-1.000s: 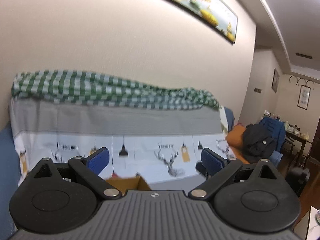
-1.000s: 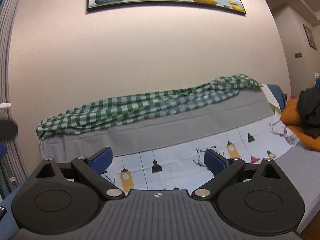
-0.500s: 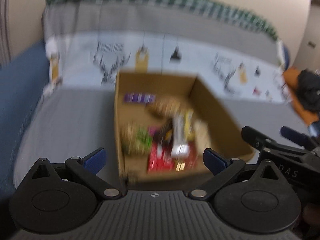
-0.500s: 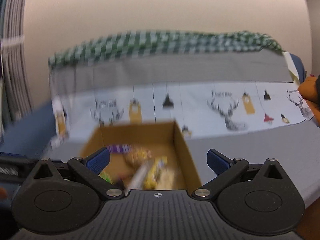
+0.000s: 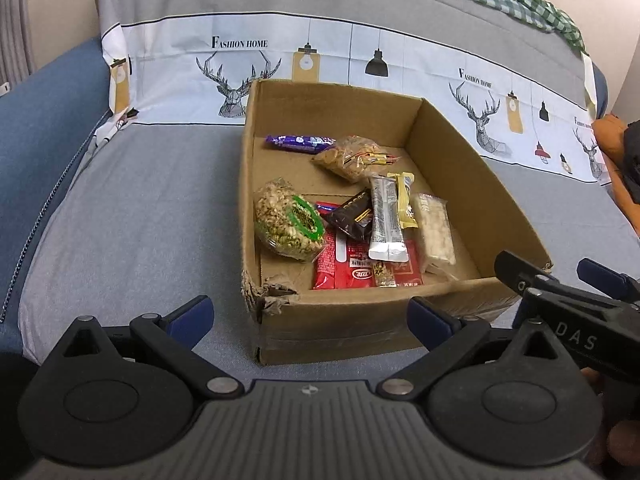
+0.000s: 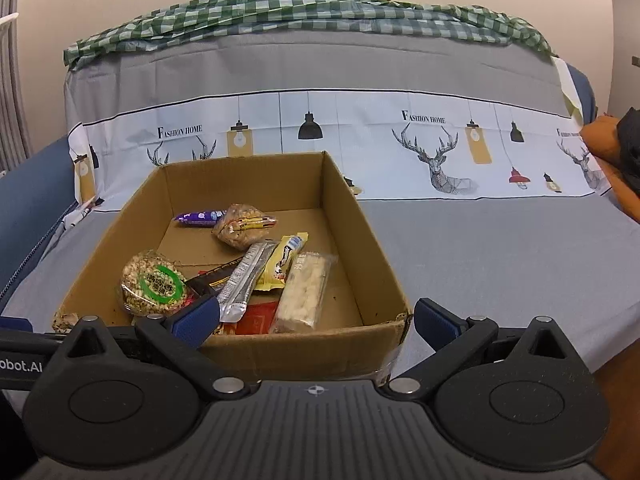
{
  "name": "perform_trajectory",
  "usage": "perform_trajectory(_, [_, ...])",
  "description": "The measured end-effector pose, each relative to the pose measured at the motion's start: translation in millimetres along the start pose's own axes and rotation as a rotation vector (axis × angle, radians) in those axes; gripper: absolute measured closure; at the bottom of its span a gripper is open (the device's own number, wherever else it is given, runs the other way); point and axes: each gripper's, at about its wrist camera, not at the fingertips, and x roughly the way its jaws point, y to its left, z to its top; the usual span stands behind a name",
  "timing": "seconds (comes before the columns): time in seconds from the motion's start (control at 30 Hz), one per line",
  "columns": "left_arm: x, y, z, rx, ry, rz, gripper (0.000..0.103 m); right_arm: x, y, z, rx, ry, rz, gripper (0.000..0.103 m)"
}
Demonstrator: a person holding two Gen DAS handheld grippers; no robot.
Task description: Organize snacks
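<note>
An open cardboard box (image 5: 472, 184) (image 6: 352, 216) sits on a grey sofa seat and holds several snacks: a round nut cake with a green label (image 5: 290, 220) (image 6: 154, 284), a purple bar (image 5: 300, 143) (image 6: 198, 218), a bag of peanuts (image 5: 354, 156) (image 6: 242, 230), a silver stick pack (image 5: 386, 224) (image 6: 244, 280), a yellow bar (image 5: 406, 202) (image 6: 284, 262), a white rice bar (image 5: 434, 228) (image 6: 304, 292), a dark packet (image 5: 352, 214) and red packets (image 5: 360, 264). My left gripper (image 5: 310, 318) is open and empty before the box's near wall. My right gripper (image 6: 316, 320) is open and empty at the box's near edge; it also shows in the left wrist view (image 5: 568, 280).
The sofa back carries a grey and white cover with deer prints (image 6: 436, 160) and a green checked cloth (image 6: 304, 16) on top. A blue sofa arm (image 5: 36, 112) stands at the left. An orange cushion (image 6: 608, 144) with dark clothing lies at the right.
Both grippers have tilted down from facing the wall and sofa back to looking at the box and its snacks. Both stay open and empty.
</note>
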Motion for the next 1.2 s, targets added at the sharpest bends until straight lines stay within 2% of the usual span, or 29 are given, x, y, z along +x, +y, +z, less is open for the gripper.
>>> perform_trajectory(1.2, [-11, 0, -3, 0.000, -0.011, -0.016, 0.000, -4, 8, 0, -0.024, -0.016, -0.010, 0.001])
